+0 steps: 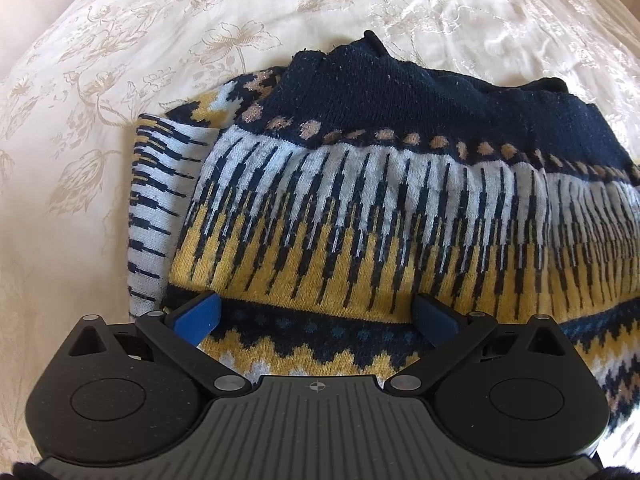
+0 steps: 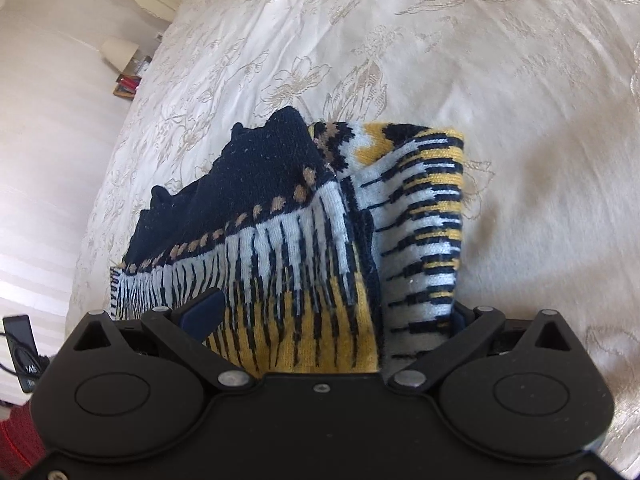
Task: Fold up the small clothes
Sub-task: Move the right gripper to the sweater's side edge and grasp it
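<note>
A knitted sweater (image 1: 360, 200) in navy, white and mustard lies folded on the bed, its navy part farthest from me. My left gripper (image 1: 316, 316) hovers over its near patterned edge, open, with the blue pads (image 1: 200, 316) spread wide and the knit showing between them. In the right wrist view the same sweater (image 2: 288, 240) fills the gap of my right gripper (image 2: 332, 316), which also stands open. Its left pad (image 2: 202, 314) rests over the fabric, while a striped white fold (image 2: 424, 240) covers most of the right pad.
A cream bedspread (image 1: 160, 60) with a floral weave surrounds the sweater on all sides. Beyond the bed's left edge stand a lamp (image 2: 118, 52), a shelf with books (image 2: 128, 84) and a black device with a cable (image 2: 22, 352). Red fabric (image 2: 18, 440) shows at the bottom left.
</note>
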`<state>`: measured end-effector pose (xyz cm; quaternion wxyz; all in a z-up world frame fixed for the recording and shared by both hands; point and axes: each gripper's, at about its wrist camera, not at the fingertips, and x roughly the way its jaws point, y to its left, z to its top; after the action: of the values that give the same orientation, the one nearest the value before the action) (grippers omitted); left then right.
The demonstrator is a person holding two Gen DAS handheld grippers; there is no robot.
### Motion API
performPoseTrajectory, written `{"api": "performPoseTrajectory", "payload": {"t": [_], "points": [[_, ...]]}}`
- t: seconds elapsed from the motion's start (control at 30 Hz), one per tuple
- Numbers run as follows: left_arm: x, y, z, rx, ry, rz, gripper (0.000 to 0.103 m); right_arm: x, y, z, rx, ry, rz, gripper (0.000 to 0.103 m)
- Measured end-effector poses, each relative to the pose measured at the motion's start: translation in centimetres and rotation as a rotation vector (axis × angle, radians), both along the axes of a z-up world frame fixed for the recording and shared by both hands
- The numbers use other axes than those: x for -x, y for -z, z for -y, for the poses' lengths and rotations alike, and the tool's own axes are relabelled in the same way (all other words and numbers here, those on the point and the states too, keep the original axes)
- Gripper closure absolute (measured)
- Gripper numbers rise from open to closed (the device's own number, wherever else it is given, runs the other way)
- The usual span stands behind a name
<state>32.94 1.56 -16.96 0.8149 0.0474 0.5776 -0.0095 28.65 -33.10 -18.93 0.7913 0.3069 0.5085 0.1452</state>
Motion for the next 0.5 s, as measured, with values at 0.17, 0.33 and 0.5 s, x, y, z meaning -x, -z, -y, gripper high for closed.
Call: {"api": "performPoseTrajectory", "payload": {"t": [0.17,0.33,0.5], "points": [[-0.7,-2.6,0.6,0.029,-0.034,-0.029,0.014,0.2,0.0,0.1,0.003,-0.032,0.024,0.0],[-2.3,-5.2,4.6,0.028,0.048,0.031,0.014,0.4,0.1,0.6,-0.025,-0.02,0.025,0.0],[-5.5,-3.5,8.1,0.005,0.082,0.013,0.013,0.6,0.1,1.1,-0.037,-0.028,0.033,0.0]]}}
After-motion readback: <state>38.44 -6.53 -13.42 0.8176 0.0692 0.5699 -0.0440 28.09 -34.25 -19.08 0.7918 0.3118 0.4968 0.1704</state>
